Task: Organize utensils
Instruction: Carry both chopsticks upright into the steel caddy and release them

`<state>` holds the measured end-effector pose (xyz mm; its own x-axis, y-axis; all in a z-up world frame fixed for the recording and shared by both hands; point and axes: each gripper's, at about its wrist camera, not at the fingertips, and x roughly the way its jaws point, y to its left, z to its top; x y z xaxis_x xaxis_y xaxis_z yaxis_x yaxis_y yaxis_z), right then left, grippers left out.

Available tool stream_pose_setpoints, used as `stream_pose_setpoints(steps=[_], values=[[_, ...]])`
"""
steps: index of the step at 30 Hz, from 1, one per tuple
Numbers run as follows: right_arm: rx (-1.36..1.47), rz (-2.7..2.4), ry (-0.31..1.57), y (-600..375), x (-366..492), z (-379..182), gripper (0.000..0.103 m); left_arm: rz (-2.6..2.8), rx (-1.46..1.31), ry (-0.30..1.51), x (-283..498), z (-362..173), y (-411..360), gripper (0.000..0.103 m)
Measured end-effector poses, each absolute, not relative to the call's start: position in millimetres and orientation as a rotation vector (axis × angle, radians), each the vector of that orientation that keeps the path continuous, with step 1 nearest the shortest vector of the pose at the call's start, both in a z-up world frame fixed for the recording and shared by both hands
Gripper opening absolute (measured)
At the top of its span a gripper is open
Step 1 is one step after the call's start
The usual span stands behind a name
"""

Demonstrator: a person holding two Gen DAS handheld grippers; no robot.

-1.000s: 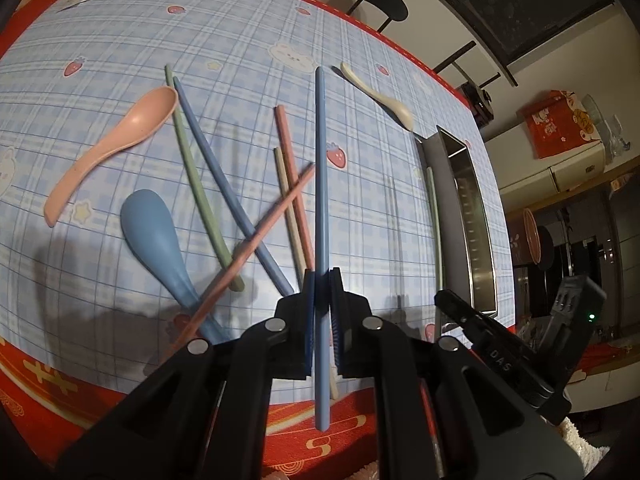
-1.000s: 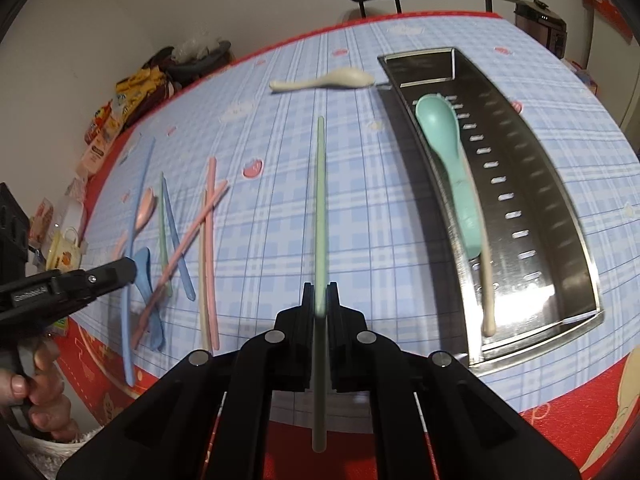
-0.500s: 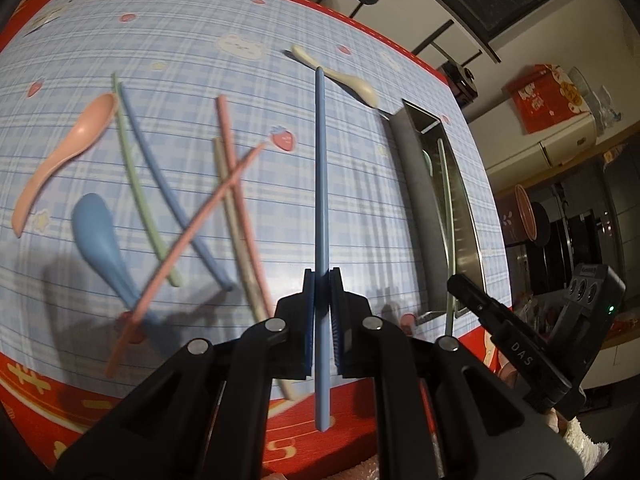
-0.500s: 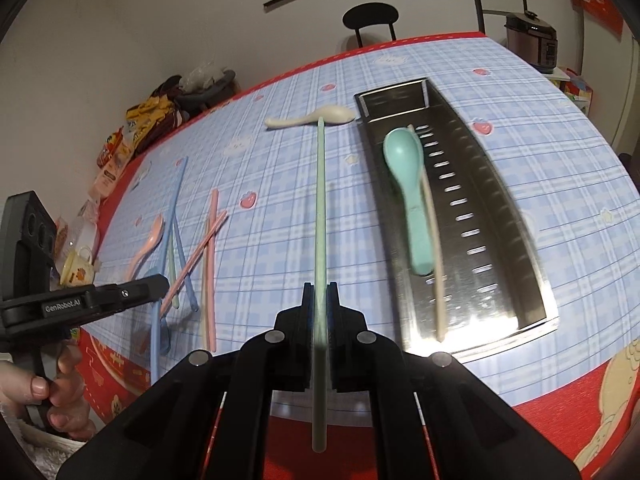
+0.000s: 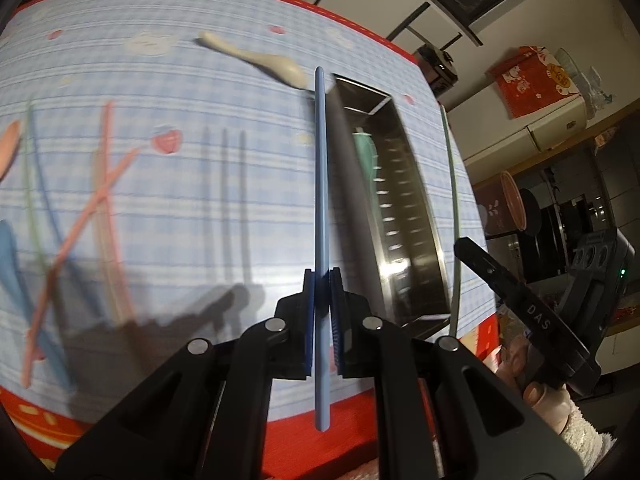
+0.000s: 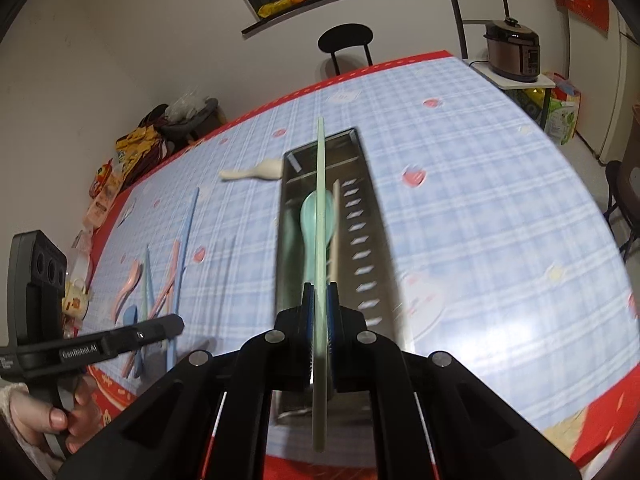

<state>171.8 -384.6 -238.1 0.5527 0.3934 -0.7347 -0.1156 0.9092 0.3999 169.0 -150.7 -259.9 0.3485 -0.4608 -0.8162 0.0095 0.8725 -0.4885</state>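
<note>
My left gripper (image 5: pixel 321 280) is shut on a blue chopstick (image 5: pixel 321 184), held above the table just left of the steel tray (image 5: pixel 416 216). My right gripper (image 6: pixel 320 294) is shut on a pale green chopstick (image 6: pixel 320 216), held lengthwise over the steel tray (image 6: pixel 360 240). The tray holds a teal spoon (image 6: pixel 310 216) and a cream chopstick (image 6: pixel 335 232). A cream spoon (image 5: pixel 264 62) lies on the cloth by the tray's far end. Pink chopsticks (image 5: pixel 106 176), green and blue chopsticks, a pink spoon (image 5: pixel 10 144) and a blue spoon (image 5: pixel 12 272) lie at the left.
The table has a blue checked cloth (image 6: pixel 480 208) with a red border. A black chair (image 6: pixel 346 44) stands at the far side. A rice cooker (image 6: pixel 512 50) sits on a stand at the right. Snack bags (image 6: pixel 136 148) lie at the table's far left.
Both grippers have moved right with their chopsticks. The green chopstick is now over the tray instead of left of it. The blue chopstick has come up beside the tray's left wall.
</note>
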Motion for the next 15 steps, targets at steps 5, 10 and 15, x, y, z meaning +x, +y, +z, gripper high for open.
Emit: stream_pose_setpoints(steps=[5, 10, 15], values=[[0.315, 0.32, 0.962, -401, 187, -242, 0.007, -0.339, -0.481, 1.181, 189, -262, -185, 0.011], [0.312, 0.34, 0.986, -406, 198, -248, 0.007, -0.354, -0.485, 1.189, 206, -268, -218, 0.011], [0.301, 0.365, 0.997, -406, 202, -250, 0.007, -0.342, -0.5, 1.227, 217, -282, -235, 0.011]])
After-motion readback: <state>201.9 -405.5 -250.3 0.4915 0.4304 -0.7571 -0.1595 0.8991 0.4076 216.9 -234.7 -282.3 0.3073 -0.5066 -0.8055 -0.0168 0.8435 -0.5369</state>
